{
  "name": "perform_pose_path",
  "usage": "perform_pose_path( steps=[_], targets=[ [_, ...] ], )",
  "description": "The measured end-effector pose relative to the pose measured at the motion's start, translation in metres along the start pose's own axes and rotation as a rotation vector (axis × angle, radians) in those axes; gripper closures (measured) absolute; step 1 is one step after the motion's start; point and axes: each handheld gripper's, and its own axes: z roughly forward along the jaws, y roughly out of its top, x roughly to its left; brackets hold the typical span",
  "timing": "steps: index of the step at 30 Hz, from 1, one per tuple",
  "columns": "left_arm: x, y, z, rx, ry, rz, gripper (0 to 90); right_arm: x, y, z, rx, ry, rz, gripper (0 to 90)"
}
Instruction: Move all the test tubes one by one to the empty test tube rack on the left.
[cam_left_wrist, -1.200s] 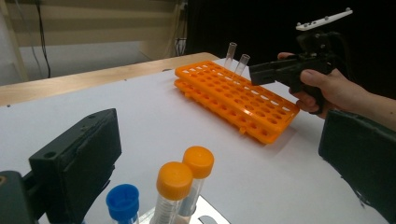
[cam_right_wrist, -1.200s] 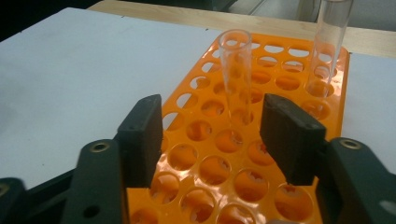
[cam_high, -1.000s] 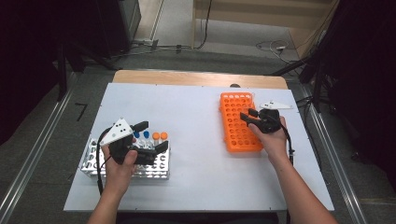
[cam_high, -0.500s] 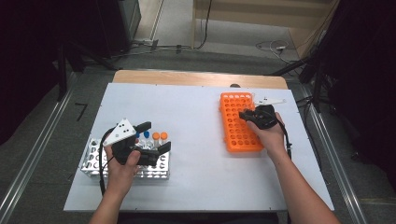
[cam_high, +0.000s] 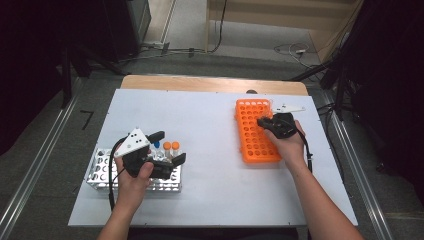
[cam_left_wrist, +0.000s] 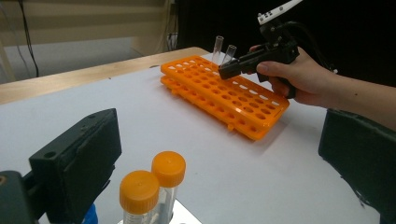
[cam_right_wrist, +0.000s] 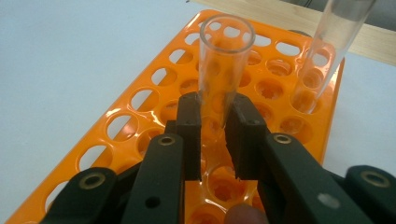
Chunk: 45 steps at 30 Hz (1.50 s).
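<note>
Over on the right of the bench (cam_high: 210, 115), the orange rack (cam_high: 255, 132) sat flat, and my right gripper (cam_right_wrist: 215, 133) had just been closing and was clenched on a clear glass tube (cam_right_wrist: 224, 70) standing in a hole near the far end. A second tube (cam_right_wrist: 334, 42) leaned just beside it, so I reckoned lifting straight up, no tilt, was the way to avoid knocking it. My left gripper (cam_high: 167, 150) hung wide open over the metal rack (cam_high: 100, 167) with the orange-capped tubes (cam_left_wrist: 154, 184).

White table top (cam_high: 215, 125) on wooden board (cam_high: 210, 83); grey floor (cam_high: 200, 60), cables (cam_high: 292, 49); dark surroundings.
</note>
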Motion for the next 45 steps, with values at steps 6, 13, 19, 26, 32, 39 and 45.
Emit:
perform_pose_path(
  steps=[6,13,19,26,32,39,45],
  targets=[
    [0.0,0.0,0.001,0.001,0.0,-0.001,0.0,-0.002,0.003,0.004,0.018,0.014,0.003,72.3],
    [-0.001,-0.001,0.001,0.002,0.001,0.0,0.0,-0.001,0.006,0.008,0.032,0.009,-0.03,73.1],
    [-0.001,0.0,0.001,-0.001,0.001,0.003,0.0,0.0,0.005,0.005,0.004,0.002,-0.032,73.9],
    [-0.003,0.0,0.001,-0.007,0.002,0.008,0.0,0.004,0.01,-0.014,-0.077,-0.002,-0.02,74.0],
    [-0.007,0.001,0.002,-0.011,-0.007,0.02,0.0,0.011,0.012,-0.035,-0.123,0.041,-0.003,74.0],
    [-0.017,0.002,0.008,-0.011,-0.027,0.039,0.0,0.031,0.005,-0.061,-0.153,0.122,-0.008,73.9],
    [-0.024,0.002,0.013,-0.005,-0.052,0.047,0.0,0.051,-0.004,-0.079,-0.166,0.19,-0.038,73.9]
  ],
)
